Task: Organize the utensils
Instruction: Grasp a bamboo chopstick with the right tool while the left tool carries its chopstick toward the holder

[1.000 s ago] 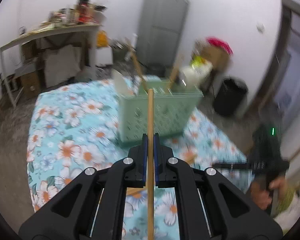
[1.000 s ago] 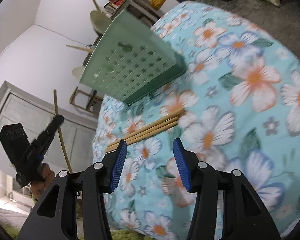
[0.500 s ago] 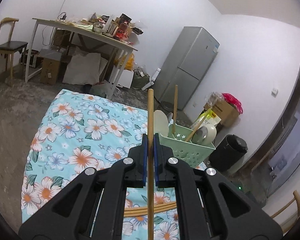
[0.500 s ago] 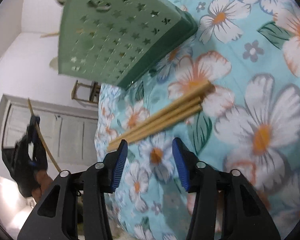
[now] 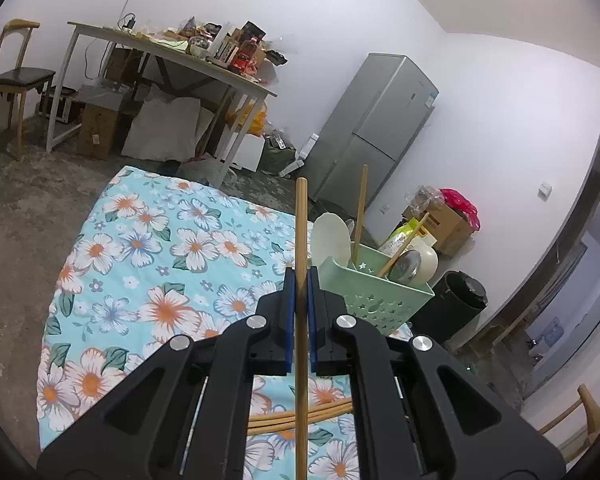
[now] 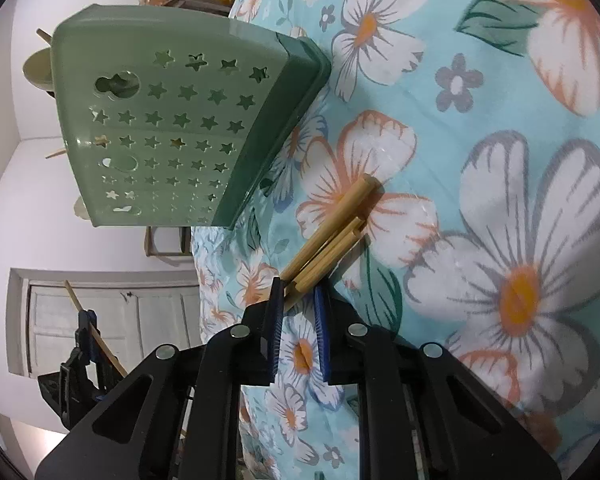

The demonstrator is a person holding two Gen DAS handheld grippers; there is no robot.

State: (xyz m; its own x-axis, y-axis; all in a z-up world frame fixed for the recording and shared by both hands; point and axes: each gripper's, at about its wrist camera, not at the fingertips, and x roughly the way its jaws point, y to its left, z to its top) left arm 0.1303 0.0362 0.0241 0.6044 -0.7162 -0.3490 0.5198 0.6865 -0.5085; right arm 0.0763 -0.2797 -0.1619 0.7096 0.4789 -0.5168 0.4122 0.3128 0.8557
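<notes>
Right wrist view: right claw (image 6: 298,300) closing around the near ends of the chopsticks (image 6: 332,232) lying on the floral cloth (image 6: 500,160) beside the green basket (image 6: 160,128). Best to pinch squarely and lift level. Left claw (image 5: 299,292) pinching one chopstick (image 5: 300,232) upright, ready for basket.

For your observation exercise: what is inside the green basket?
The green basket holds two upright wooden sticks, a pale spoon and a metal utensil. Its walls hide their lower ends.
</notes>
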